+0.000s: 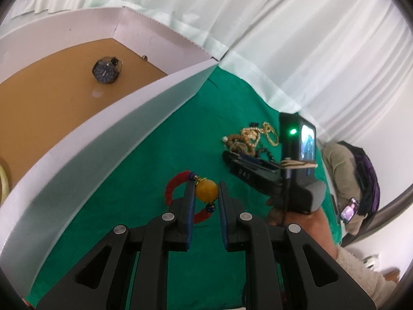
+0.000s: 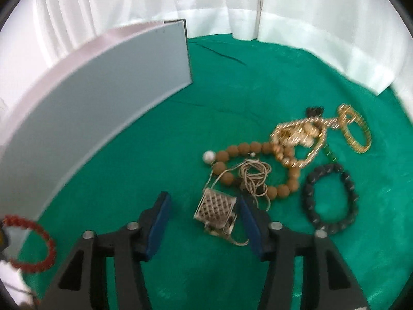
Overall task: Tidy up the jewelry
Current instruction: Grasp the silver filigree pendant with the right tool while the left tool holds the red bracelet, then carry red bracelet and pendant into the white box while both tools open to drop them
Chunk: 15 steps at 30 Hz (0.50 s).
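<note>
My left gripper point(image 1: 206, 182) is shut on the yellow bead point(image 1: 206, 193) of a red beaded bracelet point(image 1: 172, 186), held over the green cloth point(image 1: 144, 180) beside the white box point(image 1: 108, 129). A dark wristwatch point(image 1: 107, 71) lies on the box's brown floor. My right gripper point(image 2: 203, 198) stands open low over the cloth. A square lattice pendant point(image 2: 215, 208) on a thin cord lies between its pads, close to the right one. Behind it is a pile: a brown bead bracelet point(image 2: 247, 148), gold chains point(image 2: 299, 134), a gold bangle point(image 2: 357, 131) and a black bracelet point(image 2: 330, 196).
The white box's tall wall point(image 2: 98, 98) stands left of the pile. White curtains point(image 2: 232, 2) hang behind the cloth. In the left wrist view the right gripper's body point(image 1: 296, 155) and the hand holding it point(image 1: 281, 214) hover over the pile. A seated person point(image 1: 346, 170) is at far right.
</note>
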Tool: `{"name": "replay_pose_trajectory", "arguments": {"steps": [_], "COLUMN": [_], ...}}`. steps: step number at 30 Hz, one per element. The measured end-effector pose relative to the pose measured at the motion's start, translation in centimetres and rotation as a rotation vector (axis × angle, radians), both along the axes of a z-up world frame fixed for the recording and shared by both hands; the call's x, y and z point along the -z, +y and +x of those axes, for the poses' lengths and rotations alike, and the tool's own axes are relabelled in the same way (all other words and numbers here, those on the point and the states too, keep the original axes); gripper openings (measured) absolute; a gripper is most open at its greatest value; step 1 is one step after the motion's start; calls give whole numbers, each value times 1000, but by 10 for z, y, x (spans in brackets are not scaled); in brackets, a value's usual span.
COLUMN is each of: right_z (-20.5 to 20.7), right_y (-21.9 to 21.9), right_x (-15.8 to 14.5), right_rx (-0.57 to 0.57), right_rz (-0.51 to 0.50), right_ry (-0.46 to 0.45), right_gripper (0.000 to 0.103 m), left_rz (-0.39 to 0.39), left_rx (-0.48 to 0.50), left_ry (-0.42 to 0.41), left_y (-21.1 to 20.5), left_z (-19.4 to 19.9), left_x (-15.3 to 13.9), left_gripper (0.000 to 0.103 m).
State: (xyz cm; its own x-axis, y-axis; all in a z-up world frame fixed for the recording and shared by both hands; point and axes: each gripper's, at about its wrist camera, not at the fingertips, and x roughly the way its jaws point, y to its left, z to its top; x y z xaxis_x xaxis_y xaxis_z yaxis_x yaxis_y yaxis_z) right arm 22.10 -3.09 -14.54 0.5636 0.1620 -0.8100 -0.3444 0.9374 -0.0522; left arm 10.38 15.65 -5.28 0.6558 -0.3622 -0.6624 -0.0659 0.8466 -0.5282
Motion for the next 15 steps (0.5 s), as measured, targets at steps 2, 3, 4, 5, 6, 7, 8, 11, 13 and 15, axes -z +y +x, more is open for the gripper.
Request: {"name": "replay_pose_trajectory", "arguments": {"steps": [2, 3, 4, 5, 6, 7, 8, 11, 13, 15], "right_z": [-3, -8, -9, -10, -12, -13, -14, -13, -14, -16], "right_y": [-10, -20, -27, -37, -45, -56, -65, -83, -86, -81], "right_x": [-5, -13, -21, -32, -40, -50, -60, -84, -100, -115], "right_rx": [-2, -5, -9, -17, -21, -27, -33, -45, -63, -93], "right_rz": [65, 108, 140, 187, 221, 263, 308, 418, 461, 495], "right_ry": [38, 39, 39, 48, 58, 71, 84, 119, 125, 126], "right_gripper": [29, 29, 29, 29, 29, 29, 29, 29, 29, 29], "left_rz": [1, 3, 3, 3, 2, 1, -3, -20, -41, -54], "left_rx": [-1, -3, -5, -8, -11, -13, -16, -18, -22, -29], "left_ry": [-2, -3, -4, -6, -10, -13, -18, -32, -44, -59], "left_y": [1, 2, 2, 3, 4, 4, 5, 8, 11, 16], "left_z": [-4, -6, -7, -8, -8, -8, -9, -11, -14, -18], "left_x": [-1, -3, -4, -6, -9, -12, -17, -30, -42, -54], "left_gripper": [15, 15, 15, 15, 15, 15, 15, 15, 15, 15]}}
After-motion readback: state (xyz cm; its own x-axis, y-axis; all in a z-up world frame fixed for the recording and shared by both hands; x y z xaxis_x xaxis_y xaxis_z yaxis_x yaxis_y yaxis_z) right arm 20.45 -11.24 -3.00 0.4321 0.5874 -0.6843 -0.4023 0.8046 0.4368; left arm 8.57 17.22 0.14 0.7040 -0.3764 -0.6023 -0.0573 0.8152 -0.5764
